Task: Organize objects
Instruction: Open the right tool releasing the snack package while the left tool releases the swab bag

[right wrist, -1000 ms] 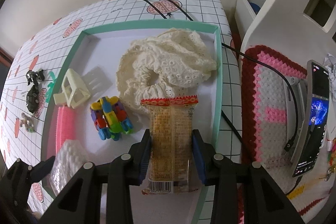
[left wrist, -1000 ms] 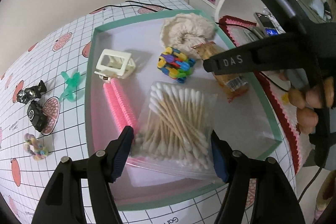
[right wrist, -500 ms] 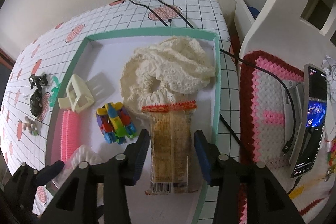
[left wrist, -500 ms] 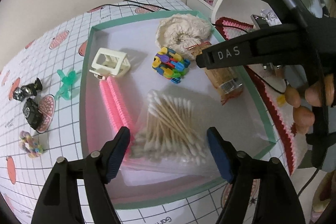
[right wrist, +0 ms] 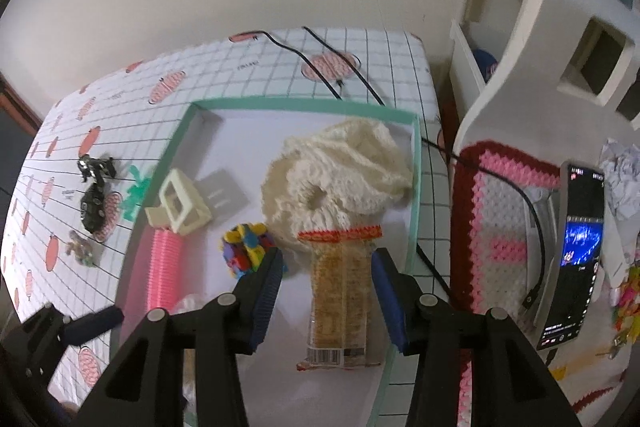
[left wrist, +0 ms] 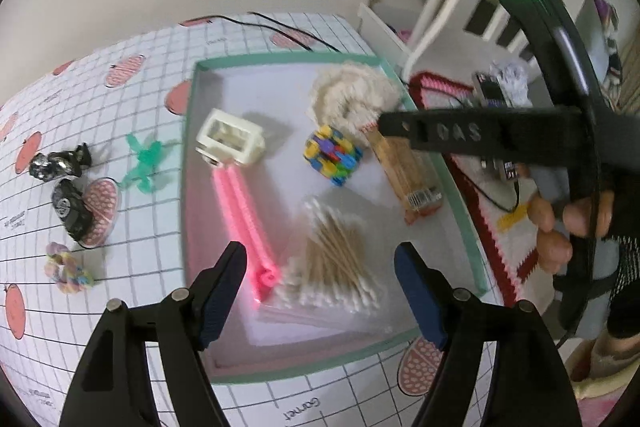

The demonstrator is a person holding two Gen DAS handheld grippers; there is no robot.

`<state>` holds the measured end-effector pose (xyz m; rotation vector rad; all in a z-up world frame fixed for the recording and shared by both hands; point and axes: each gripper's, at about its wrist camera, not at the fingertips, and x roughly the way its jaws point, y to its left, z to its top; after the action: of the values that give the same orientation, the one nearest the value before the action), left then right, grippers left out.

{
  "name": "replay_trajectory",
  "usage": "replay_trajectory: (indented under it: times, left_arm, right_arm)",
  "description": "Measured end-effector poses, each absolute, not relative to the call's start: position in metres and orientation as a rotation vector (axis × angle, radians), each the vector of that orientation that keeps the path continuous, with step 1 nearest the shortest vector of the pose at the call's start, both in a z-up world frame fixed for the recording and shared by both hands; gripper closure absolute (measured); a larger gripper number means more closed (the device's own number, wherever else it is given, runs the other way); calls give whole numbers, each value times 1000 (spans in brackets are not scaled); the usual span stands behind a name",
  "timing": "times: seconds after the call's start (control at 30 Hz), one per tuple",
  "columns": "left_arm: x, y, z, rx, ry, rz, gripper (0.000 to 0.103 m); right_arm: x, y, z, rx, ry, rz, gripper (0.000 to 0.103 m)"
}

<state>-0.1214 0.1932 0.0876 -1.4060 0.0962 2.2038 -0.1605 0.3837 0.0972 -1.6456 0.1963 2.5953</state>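
A green-rimmed tray (left wrist: 191,131) (right wrist: 416,187) holds a bag of cotton swabs (left wrist: 338,267), a pink comb (left wrist: 244,215), a cream hair claw (left wrist: 230,137), a colourful block toy (left wrist: 332,157), a cream lace cloth (right wrist: 340,179) and a snack packet (right wrist: 340,299). My left gripper (left wrist: 320,291) is open and empty above the swab bag. My right gripper (right wrist: 326,291) is open and empty, raised over the snack packet, which lies in the tray.
On the mat left of the tray lie a green clip (left wrist: 144,163), two black clips (left wrist: 72,207) and a pastel hair tie (left wrist: 66,269). A phone (right wrist: 576,259) stands on a crocheted cushion at the right, with cables (right wrist: 340,83) and white furniture (right wrist: 540,39).
Both grippers opened and drew back and up. The swab bag and the snack packet were let go and stay in the tray.
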Motion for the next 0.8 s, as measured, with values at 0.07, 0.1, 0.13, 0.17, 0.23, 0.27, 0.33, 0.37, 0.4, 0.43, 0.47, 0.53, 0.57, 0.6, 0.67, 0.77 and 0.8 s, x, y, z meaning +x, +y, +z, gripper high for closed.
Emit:
replay_trajectory:
  times: [0.07,0.1,0.13,0.17,0.23,0.27,0.33,0.37,0.4,0.43,0.47,0.53,0.57,0.6,0.67,0.77,0.8]
  left_arm:
    - [-129,185,91,-1411,52,2228,26]
    - [-133,179,92,-1417,28,2243,26]
    - [-136,174,92,-1424,13,2256,24]
    - [-140,169,91,-1426,4,2266,23]
    - [-146,162,90,-1434,-17,2292,22]
    - [-148,158,89,-1438,-27,2303,22]
    - [-150,151,87,-1441,-44,2326,21]
    - [-152,148,86,-1442,-51,2338,16]
    - [-154,145,86,-1441,-59,2351,13]
    - [-155,142,85,-1435,-69,2364,9]
    - [-156,137,85,-1427,-81,2378,9]
    - [-158,132,85,-1418,-90,2409,9]
    - [-160,129,85,-1412,-95,2419,8]
    - [-161,127,85,-1409,-99,2427,6]
    - [-163,122,86,-1396,-109,2447,0]
    - [-164,118,88,-1385,-118,2469,0]
    - [-164,116,88,-1382,-123,2475,0]
  right_arm:
    - [-161,381,99,-1645,200,2608,53]
    - [-161,380,99,-1647,198,2610,53]
    - [-161,379,98,-1649,193,2609,53]
    - [-161,378,98,-1652,187,2608,53]
    - [-162,378,97,-1657,188,2607,53]
    - [-162,379,97,-1658,199,2610,53]
    - [-163,379,96,-1659,224,2613,46]
    - [-163,380,96,-1656,236,2616,42]
    - [-163,380,96,-1653,241,2617,37]
    - [-163,380,97,-1650,242,2620,37]
    - [-163,380,97,-1644,248,2625,37]
    - [-163,381,98,-1636,270,2633,32]
    - [-163,381,98,-1636,282,2637,30]
    - [-163,381,98,-1635,286,2640,27]
    - [-164,379,98,-1635,284,2645,25]
    - [-165,379,97,-1635,299,2647,15]
    - [-165,379,96,-1633,303,2652,12]
